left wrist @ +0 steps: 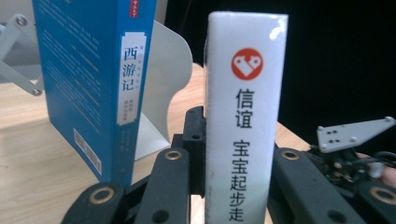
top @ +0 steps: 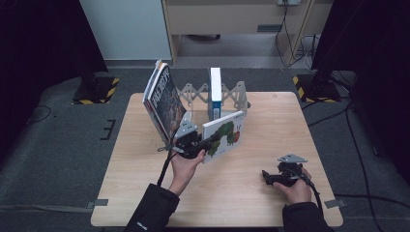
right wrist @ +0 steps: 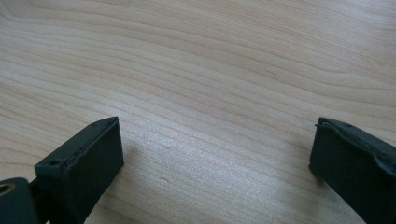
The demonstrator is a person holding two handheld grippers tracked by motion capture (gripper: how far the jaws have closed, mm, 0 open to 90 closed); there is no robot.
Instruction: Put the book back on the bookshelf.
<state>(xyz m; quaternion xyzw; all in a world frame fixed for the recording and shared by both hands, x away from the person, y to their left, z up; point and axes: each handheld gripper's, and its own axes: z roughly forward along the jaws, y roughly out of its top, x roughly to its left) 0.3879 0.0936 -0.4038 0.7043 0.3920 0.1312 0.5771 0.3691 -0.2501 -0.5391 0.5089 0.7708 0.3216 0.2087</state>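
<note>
Readable print on two book spines

The white spine (left wrist: pixel 243 126) carried a red-orange heart logo over 信谊 and 宝宝起步走; to its left, the blue book (left wrist: pixel 88 79) bore 西游记 on a white label.

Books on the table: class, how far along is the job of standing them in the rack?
Done: a blue book stands upright in the expanding metal rack, and a dark-covered book leans at its left end. In hand: the left gripper is shut on the white picture book, upright in front of the rack. Left: slotting it in. The right gripper rests open on the table.
</note>
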